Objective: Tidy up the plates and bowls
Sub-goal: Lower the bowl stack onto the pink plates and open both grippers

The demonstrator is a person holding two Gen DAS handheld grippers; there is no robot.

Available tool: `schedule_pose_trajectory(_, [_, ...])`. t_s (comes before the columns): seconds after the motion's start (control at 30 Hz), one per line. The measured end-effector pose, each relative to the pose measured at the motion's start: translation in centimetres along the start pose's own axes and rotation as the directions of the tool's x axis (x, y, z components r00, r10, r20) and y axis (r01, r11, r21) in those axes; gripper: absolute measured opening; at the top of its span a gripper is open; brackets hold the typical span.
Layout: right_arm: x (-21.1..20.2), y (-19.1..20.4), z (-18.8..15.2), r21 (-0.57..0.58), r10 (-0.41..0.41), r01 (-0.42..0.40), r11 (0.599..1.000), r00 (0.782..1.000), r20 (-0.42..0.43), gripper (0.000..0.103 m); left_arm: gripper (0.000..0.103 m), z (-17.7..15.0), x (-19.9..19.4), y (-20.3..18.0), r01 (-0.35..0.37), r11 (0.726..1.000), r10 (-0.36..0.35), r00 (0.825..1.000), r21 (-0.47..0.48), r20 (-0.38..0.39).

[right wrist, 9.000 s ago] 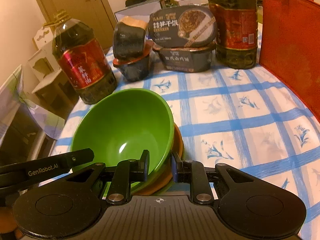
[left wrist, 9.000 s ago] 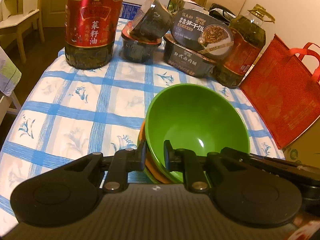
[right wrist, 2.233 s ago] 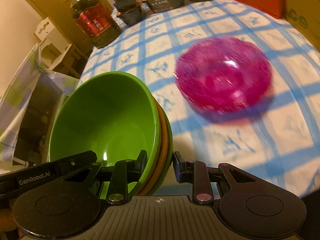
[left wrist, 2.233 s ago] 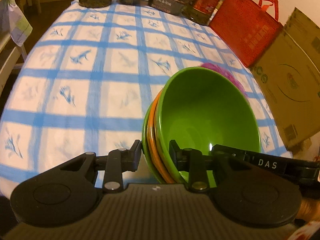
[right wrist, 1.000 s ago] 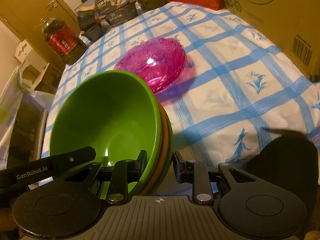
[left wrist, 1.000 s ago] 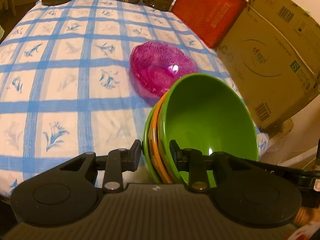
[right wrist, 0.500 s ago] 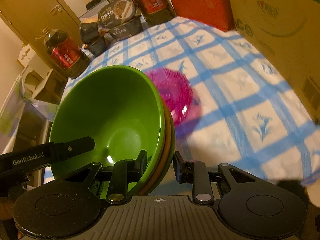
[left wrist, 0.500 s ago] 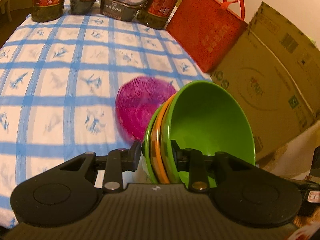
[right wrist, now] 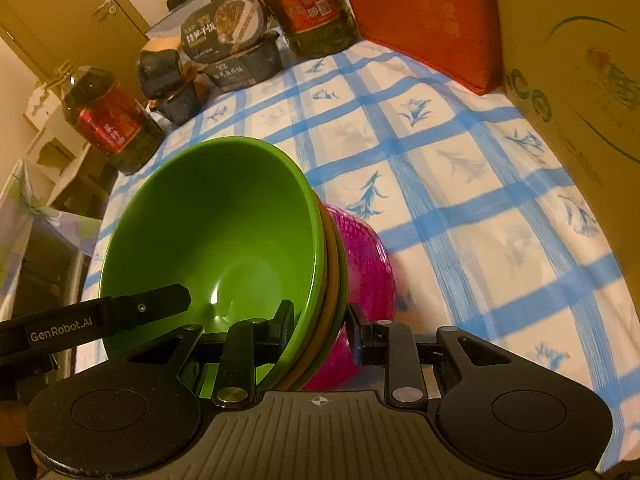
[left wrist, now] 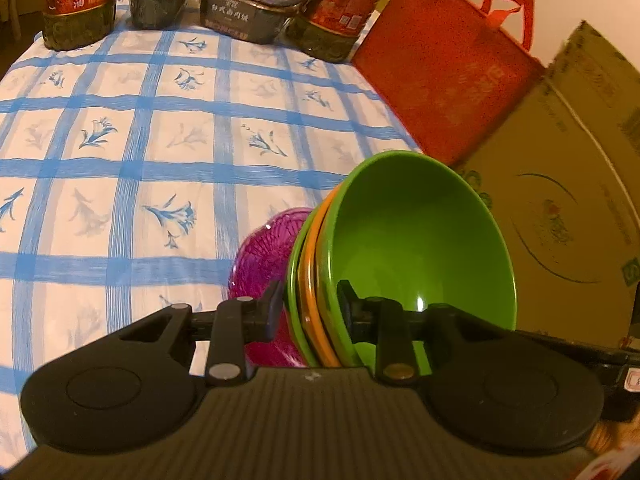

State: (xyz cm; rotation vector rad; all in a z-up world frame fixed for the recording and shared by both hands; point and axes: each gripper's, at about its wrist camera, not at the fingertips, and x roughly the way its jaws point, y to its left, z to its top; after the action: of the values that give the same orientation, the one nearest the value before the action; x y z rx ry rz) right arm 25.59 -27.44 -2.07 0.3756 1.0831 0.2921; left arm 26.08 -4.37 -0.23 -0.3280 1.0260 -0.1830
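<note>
Both my left tongs (left wrist: 310, 306) and right tongs (right wrist: 320, 326) clamp the nested green-and-orange plastic bowl stack (left wrist: 400, 248); lowering crooked could knock the pink ribbed glass bowl (right wrist: 366, 264) underneath.

Stacked bowls (left wrist: 416, 248) gripped above checked tablecloth (left wrist: 132, 168).
Clamped by left gripper (left wrist: 310, 304); pink bowl (left wrist: 268, 256) just behind stack.
</note>
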Motion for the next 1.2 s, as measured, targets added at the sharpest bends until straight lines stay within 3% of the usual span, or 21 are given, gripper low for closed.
schedule_pose_trajectory(0.5, [4.4,-0.7,0.6,-0.013,-0.053,0.052,0.999,0.996,-0.075,0.028,0.024,0.0,4.0,2.1,0.001,0.999,-0.004,0.998,-0.042,-0.067])
schedule_pose_trajectory(0.83, [4.3,-1.7,0.2,0.029,-0.012,0.013,0.999,0.999,-0.030,0.030,0.027,-0.4,4.3,2.3,0.029,0.999,-0.031,0.999,-0.040,-0.042])
schedule_pose_trajectory(0.93, [3.7,-1.9,0.1,0.040,0.011,-0.010,0.999,1.000,-0.003,0.035,0.032,-0.4,4.0,2.4,0.031,0.999,-0.033,0.999,-0.040,-0.034])
schedule_pose_trajectory(1.07, [2.2,-1.8,-0.1,0.042,0.019,-0.021,0.999,0.998,0.055,0.059,0.043,-0.4,2.9,2.5,0.033,0.998,-0.033,0.999,-0.050,0.005])
schedule_pose_trajectory(1.2, [0.4,-1.4,-0.8,0.035,0.030,-0.033,0.999,0.995,0.092,0.062,0.044,-0.7,1.1,2.3,0.039,0.999,-0.037,0.998,-0.030,0.046])
